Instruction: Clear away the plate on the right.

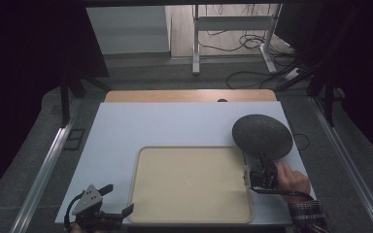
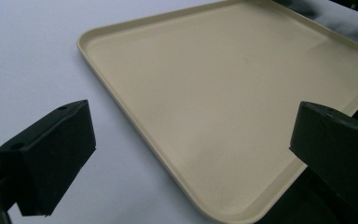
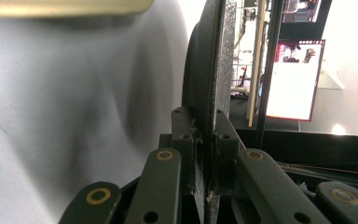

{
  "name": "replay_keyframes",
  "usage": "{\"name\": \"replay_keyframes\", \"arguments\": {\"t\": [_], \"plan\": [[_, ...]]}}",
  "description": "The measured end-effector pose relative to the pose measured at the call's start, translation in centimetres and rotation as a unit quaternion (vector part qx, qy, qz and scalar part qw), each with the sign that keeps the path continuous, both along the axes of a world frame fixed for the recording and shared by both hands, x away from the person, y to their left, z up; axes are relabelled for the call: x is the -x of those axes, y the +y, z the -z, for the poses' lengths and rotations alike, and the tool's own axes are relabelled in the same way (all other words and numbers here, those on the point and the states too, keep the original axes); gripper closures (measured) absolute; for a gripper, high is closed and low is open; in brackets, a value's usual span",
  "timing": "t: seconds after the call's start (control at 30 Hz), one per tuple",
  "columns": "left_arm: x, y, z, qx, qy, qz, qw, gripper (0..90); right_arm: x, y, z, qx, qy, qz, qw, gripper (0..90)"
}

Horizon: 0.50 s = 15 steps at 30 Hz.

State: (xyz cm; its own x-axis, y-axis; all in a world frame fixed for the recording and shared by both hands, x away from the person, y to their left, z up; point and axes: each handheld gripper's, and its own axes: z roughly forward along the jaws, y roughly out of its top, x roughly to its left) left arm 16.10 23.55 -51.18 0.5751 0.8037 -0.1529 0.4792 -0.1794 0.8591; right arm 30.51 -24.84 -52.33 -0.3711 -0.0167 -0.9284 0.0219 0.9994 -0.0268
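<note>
A wide beige tray (image 1: 189,187) sits bare in the lower middle of the high view, resting on a pale sheet (image 1: 175,124) that covers the table, with a strip of wooden tabletop (image 1: 189,95) showing along the far edge. Beyond that, cables (image 1: 252,43) sprawl on the floor at upper right.

Down at lower left, the left gripper (image 1: 118,200) hangs just off the tray's near corner, jaws spread wide with nothing between them; its own view shows the tray's corner (image 2: 223,116) lying between the two black jaws.

At right, the hand (image 1: 291,179) holds the right gripper (image 1: 262,162) angled up toward the frame's top, just beside the tray's right rim.

Its jaws are pinching the near edge of a dark, speckled round plate (image 1: 262,136). The right gripper view shows the plate (image 3: 214,70) edge-on, thin and rough-textured, clamped tight.
</note>
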Motion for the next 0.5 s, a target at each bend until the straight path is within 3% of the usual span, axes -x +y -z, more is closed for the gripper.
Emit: {"name": "replay_keyframes", "arguments": {"t": [0.5], "plan": [[0.1, 0.0, -0.1, 0.0, -0.001, 0.0, 1.0, 0.0, 2.7, 1.9, -1.2, -0.007, -0.006, -0.046, 0.9989, 83.3]]}}
